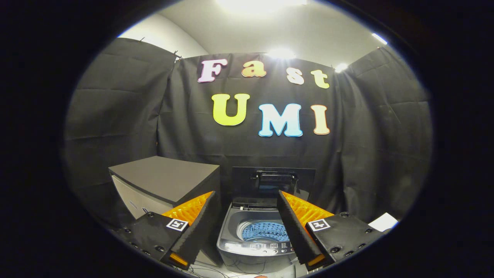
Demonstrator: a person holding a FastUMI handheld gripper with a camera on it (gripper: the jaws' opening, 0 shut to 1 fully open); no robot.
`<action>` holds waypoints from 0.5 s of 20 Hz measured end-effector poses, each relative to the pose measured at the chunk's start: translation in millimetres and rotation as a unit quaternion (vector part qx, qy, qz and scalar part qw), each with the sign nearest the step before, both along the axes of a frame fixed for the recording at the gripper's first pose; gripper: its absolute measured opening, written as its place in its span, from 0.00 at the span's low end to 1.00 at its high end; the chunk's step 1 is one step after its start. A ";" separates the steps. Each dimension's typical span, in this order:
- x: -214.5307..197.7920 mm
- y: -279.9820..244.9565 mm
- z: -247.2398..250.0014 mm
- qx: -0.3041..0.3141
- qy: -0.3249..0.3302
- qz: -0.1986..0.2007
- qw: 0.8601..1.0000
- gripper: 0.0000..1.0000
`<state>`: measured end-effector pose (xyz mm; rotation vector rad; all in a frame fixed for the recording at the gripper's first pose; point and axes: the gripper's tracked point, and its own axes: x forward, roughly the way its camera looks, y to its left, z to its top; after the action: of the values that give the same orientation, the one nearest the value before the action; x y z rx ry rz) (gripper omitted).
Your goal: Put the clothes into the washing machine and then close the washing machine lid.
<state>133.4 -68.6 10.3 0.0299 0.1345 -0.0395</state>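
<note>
A small grey top-loading washing machine stands just ahead of my fingers, seen through the gap between them. Its dark lid is raised upright at the back, with a handle near the top. The round drum opening shows a blue perforated tub with no clothes visible inside. A control panel runs along the machine's front edge. My gripper is open, its two fingers spread wide on either side of the machine, holding nothing. No clothes are visible.
A dark box-shaped cabinet with a pale front stands left of the washer, behind my left finger. A white sheet lies to the right beyond my right finger. Cables trail on the surface below the washer.
</note>
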 end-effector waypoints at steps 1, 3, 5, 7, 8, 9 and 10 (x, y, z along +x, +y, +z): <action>0.4 0.5 4.3 -0.005 -0.011 0.000 1.000 0.97; -3.1 5.1 1.1 -0.011 -0.014 0.002 1.000 0.97; -5.9 9.0 2.7 -0.009 -0.019 0.004 1.000 0.97; -7.1 13.6 -0.8 -0.011 -0.015 0.005 1.000 0.97; -8.0 14.8 -3.6 -0.012 -0.013 0.006 1.000 0.97; -8.1 16.2 -5.9 -0.012 -0.010 0.007 1.000 0.97; -9.2 18.5 -6.3 -0.009 -0.009 0.009 1.000 0.97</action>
<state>124.1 -50.1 4.0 0.0105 0.1162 -0.0225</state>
